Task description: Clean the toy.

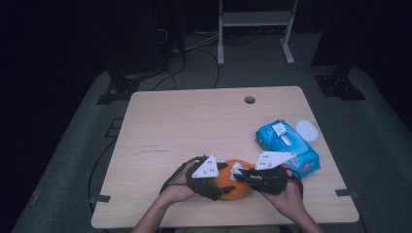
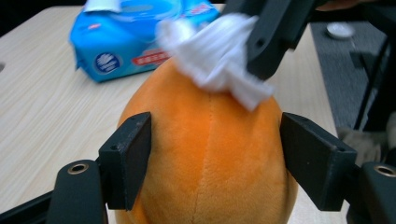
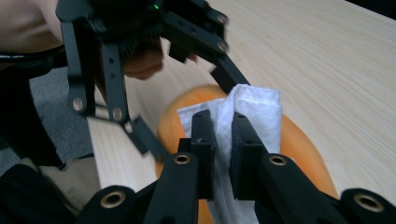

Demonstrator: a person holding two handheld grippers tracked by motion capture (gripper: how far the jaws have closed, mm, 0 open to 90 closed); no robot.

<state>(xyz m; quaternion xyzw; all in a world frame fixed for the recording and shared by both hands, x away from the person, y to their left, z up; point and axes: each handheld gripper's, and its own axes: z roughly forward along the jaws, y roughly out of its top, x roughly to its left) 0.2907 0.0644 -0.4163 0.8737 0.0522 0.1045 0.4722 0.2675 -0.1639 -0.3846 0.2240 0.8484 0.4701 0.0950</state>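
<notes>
Both tools grip: left [image 2: 212, 163] clamps the upright orange plush [image 2: 210, 154], right [image 3: 223, 140] pinches a white wipe [image 3: 254, 109].

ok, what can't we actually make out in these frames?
- Orange plush ball: underside and table contact cut off by the bottom edge, left gripper view.
- White wipe: lower end hidden behind the right gripper, right gripper view.
- Wet wipes pack: label print too small, high view; blurred in left gripper view.

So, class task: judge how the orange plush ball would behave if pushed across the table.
The orange plush ball looks soft, with a stitched fabric skin, so it would probably dent rather than resist. Its rounded shape suggests it may roll or wobble if nudged. The fuzzy surface likely drags on the wooden table, so it shouldn't slide far.
</notes>
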